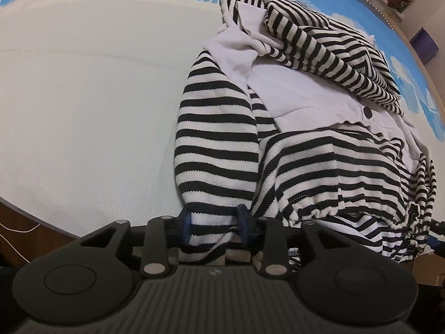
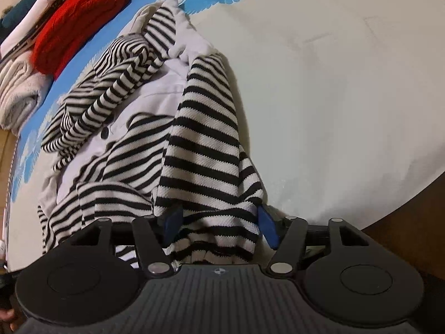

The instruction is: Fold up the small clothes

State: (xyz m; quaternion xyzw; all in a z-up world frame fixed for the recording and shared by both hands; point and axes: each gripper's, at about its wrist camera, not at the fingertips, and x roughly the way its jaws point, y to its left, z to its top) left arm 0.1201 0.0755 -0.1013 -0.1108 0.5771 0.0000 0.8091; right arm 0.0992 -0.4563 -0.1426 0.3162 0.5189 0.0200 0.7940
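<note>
The striped garment (image 1: 292, 144), black-and-white knit with white woven panels and dark buttons, lies crumpled on the surface (image 1: 83, 111) directly ahead of both of my hand-held grippers, its hem draped over the near edge. I judge it light, soft and limp; it will sag and slide wherever it is unsupported, and the gathered drawstring hem will bunch. Recommended holds: the sleeve cuff and the hem corners, where the fabric is doubled.

Left hand-held gripper (image 1: 215, 226): the sleeve (image 1: 214, 139) end runs between its blue pads, which stand close against the cloth; I cannot tell whether they actually pinch it.

Right hand-held gripper (image 2: 219, 224): jaws spread wide, the striped cloth hanging loose between them, not pressed by either pad. I read this one as released.

No brand, label or legible writing shows on the garment. Beyond it, to the left of the right hand-held gripper, are a red knit (image 2: 78, 19) and a pale folded fabric (image 2: 16, 91).
</note>
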